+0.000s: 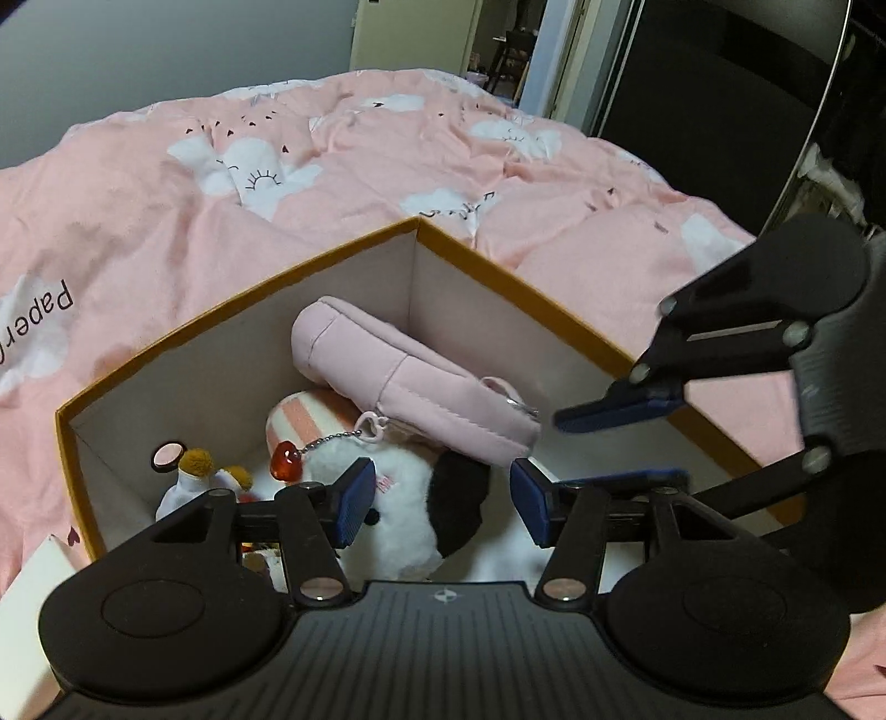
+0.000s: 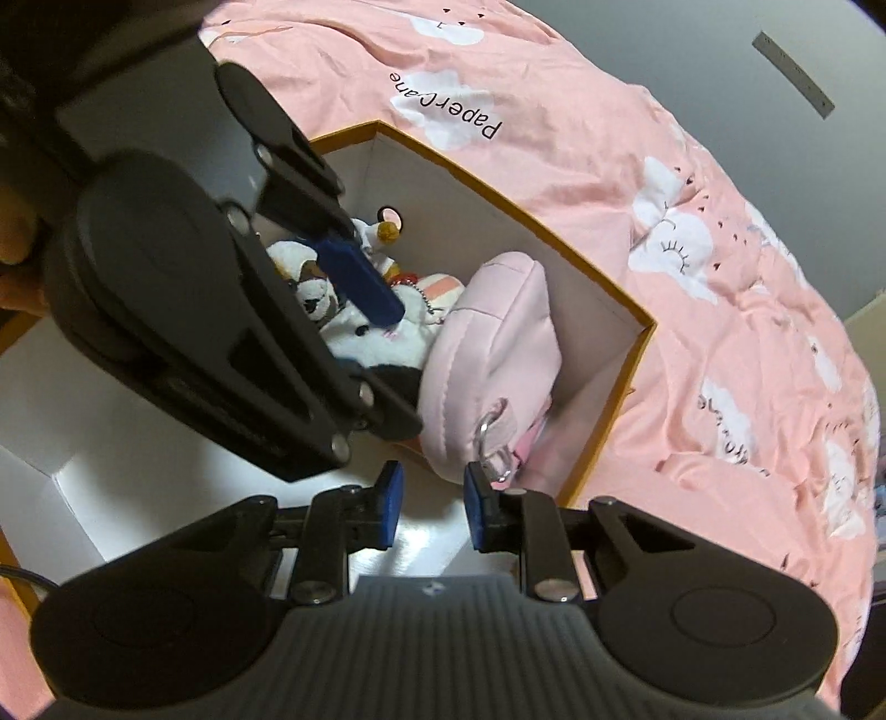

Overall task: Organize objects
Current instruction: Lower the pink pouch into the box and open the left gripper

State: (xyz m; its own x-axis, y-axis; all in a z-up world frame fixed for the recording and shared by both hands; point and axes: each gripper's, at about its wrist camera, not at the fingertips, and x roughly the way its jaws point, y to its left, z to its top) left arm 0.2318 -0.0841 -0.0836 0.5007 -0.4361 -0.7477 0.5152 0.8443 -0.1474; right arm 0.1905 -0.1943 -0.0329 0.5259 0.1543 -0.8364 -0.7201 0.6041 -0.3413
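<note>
An orange-rimmed cardboard box sits on the bed and also shows in the right wrist view. Inside lie a pink pouch, a black and white plush, a red heart charm on a bead chain, and small toy figures. My left gripper is open and empty above the plush. My right gripper is open and empty just short of the pouch's metal ring; it also shows at the right in the left wrist view.
A pink duvet with white cloud prints covers the bed around the box. A white sheet or lid lies at the box's near left corner. A doorway and a dark wardrobe stand beyond the bed.
</note>
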